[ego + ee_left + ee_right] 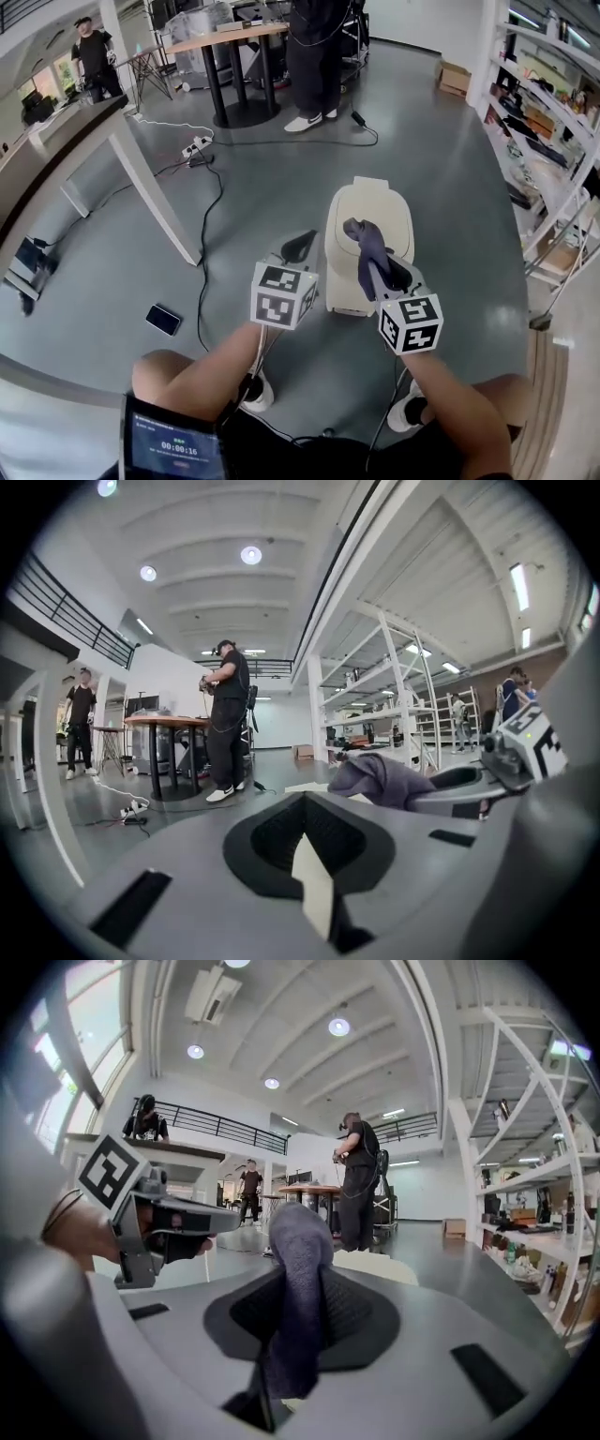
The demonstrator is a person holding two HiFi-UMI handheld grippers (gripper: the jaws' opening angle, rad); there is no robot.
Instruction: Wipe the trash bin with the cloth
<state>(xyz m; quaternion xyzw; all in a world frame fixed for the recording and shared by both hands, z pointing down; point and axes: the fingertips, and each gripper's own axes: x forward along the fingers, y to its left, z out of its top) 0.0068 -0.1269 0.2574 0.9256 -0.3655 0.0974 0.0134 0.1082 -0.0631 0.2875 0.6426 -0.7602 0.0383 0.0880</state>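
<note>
One cloth (364,246) was pinched in the right gripper (377,274), the left gripper (298,247) closed on nothing; flat pressure across the trash bin (375,202) was advised.

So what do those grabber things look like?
Both are smooth grey plastic with black ridged pads in the jaws. The left gripper and right gripper each carry a white cube printed with black square patterns. Thin cables trail back. The arms wear no sleeves.
</note>
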